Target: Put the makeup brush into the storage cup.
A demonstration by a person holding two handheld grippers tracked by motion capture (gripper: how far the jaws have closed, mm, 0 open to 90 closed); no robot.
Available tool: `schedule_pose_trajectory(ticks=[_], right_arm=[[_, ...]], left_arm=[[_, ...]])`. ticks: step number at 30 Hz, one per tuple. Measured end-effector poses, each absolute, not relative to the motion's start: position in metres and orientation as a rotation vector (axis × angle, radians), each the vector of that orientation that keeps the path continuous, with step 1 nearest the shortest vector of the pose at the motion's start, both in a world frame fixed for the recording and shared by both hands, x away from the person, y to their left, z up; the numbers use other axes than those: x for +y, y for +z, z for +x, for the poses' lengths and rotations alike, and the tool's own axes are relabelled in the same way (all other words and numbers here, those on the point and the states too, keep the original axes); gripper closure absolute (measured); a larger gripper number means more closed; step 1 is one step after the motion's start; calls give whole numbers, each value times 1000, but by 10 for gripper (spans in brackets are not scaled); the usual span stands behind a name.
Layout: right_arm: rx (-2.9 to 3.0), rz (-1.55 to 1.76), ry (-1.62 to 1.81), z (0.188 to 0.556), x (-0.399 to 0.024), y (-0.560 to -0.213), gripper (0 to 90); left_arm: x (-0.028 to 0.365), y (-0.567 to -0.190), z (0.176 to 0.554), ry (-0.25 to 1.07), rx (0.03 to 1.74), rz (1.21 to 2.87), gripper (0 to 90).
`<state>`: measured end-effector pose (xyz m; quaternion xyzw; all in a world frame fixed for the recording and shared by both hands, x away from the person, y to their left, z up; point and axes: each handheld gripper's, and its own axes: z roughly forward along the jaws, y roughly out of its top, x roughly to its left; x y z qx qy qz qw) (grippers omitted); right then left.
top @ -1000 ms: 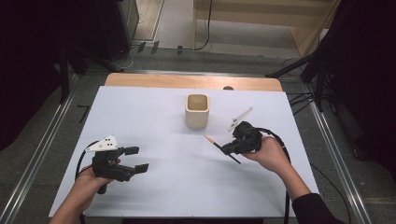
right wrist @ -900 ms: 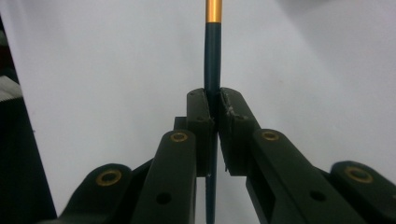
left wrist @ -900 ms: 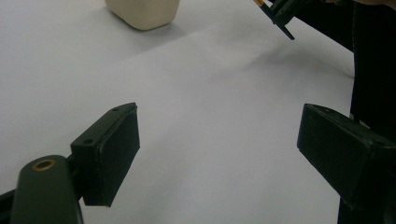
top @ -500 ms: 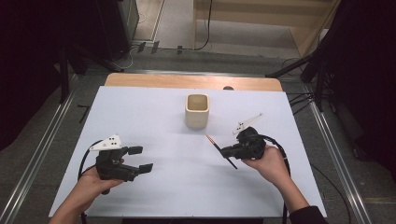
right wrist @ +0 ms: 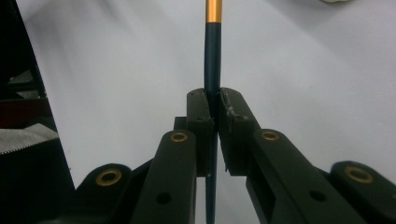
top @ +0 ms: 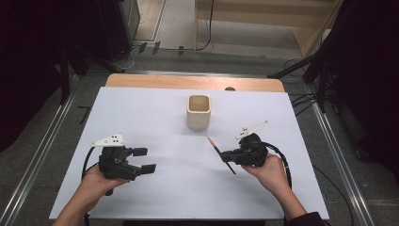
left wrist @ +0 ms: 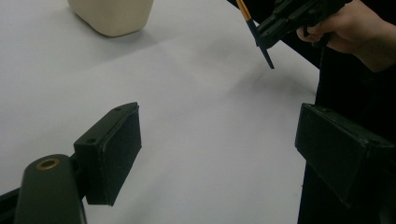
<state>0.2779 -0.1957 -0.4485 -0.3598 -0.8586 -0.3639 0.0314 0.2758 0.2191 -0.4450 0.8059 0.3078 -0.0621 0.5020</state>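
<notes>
A dark blue pencil (top: 214,145) with a gold band near its far end is clamped between the jaws of my right gripper (top: 226,154), right of the table's middle. It sticks out slanted on both sides of the jaws, above the white surface. In the right gripper view the pencil (right wrist: 213,51) runs straight up between the pressed pads of the right gripper (right wrist: 215,112). A cream square cup (top: 198,111) stands upright behind it, at the table's middle. My left gripper (top: 147,160) rests at the near left, open and holding nothing. The left gripper (left wrist: 219,149) looks toward the cup (left wrist: 114,16) and the pencil (left wrist: 259,39).
A white sheet covers the table (top: 155,108), with a strip of wood at its far edge. Metal rails run along both sides on the floor. Dark stands and cables crowd the far right.
My right gripper has drifted slightly toward the near edge with the pencil in it, and the pencil's slant has shifted a little. The left gripper has stayed put.
</notes>
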Motion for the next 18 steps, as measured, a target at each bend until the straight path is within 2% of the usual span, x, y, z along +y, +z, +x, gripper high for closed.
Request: schedule_pose_trajectory(ticks=[18], right_arm=[[-2555,-1150,-1220,268,-182,-453,843]], left_arm=[[203,-443,282,-163,754,1938,157]])
